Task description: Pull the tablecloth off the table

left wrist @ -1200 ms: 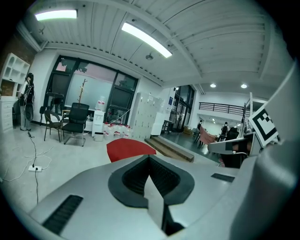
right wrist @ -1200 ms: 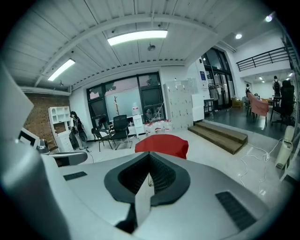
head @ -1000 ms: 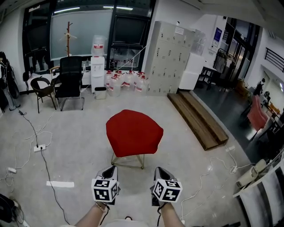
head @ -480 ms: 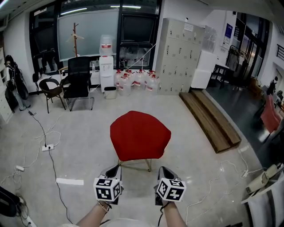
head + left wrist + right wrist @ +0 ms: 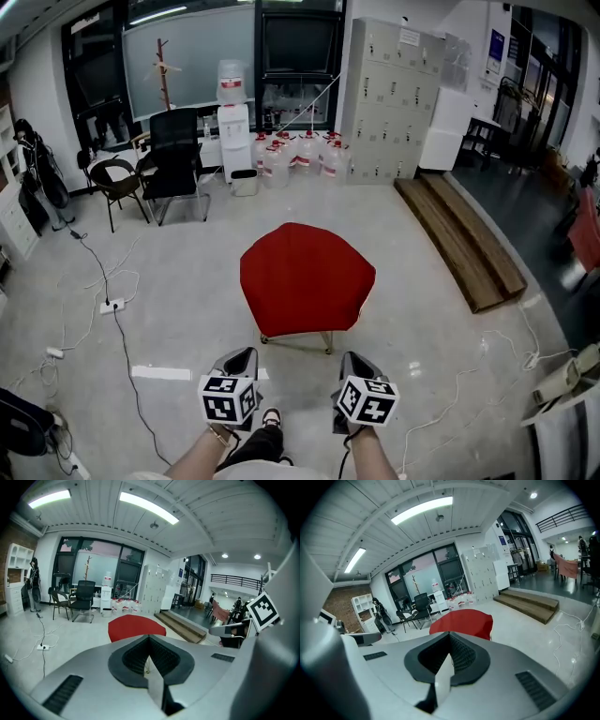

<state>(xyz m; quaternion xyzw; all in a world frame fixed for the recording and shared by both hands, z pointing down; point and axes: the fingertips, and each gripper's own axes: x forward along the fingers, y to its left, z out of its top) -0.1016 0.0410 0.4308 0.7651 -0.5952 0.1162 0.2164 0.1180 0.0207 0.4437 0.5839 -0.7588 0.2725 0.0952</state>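
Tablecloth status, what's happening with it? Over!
Left tool shut, empty. Right tool shut, empty. Red tablecloth draped in place, untouched, just ahead. Nothing in the way.

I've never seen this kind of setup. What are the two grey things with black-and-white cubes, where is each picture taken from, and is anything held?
There is no robot here: a person holds a tool in each hand. The left hand-held gripper and the right hand-held gripper are two-jaw tongs, and the marker cubes are part of them. The wide picture comes from a camera on the person's head, looking steeply down. The other two come from cameras riding on each gripper, looking along its jaws. Both pairs of jaws are together with nothing between them. Ahead stands a small table covered by a red tablecloth. Only the cloth lies on it, and neither gripper touches it.
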